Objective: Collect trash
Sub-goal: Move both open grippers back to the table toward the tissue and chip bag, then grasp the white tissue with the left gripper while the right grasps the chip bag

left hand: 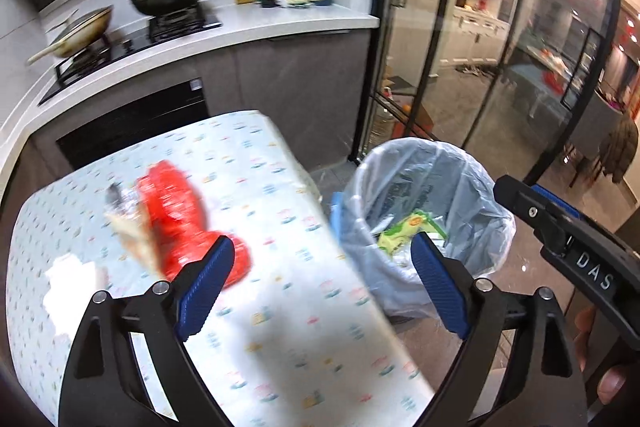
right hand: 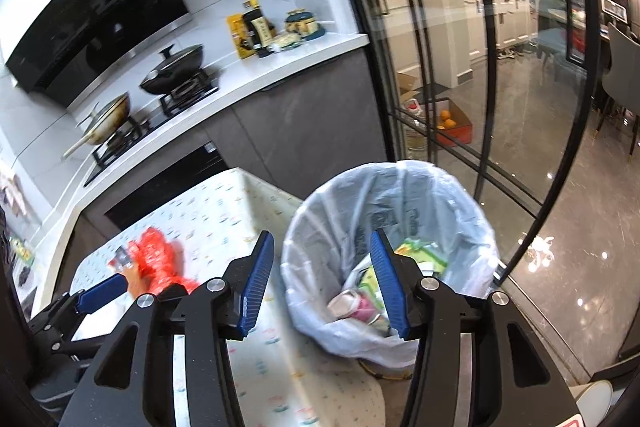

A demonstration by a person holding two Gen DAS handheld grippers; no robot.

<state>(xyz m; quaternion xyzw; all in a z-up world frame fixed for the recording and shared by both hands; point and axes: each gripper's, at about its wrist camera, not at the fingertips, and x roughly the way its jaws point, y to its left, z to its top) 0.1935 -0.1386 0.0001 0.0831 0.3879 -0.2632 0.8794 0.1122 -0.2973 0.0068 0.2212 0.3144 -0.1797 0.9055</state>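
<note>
With both jaws standing apart and empty, we judge the red wrapper (left hand: pixel 176 215) on the tabletop (left hand: pixel 280 307) light, crinkly and soft, best pinched at its raised middle fold.

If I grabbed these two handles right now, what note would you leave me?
Left tool: open, empty, over the table edge.
Right tool: open, empty, above the bin's near rim.
Bin, lined with a plastic bag, stands on the floor beside the table.
Done: a green packet and other scraps lie in the bin.
Left: red wrapper, clear wrapper and white tissue on the table.
</note>
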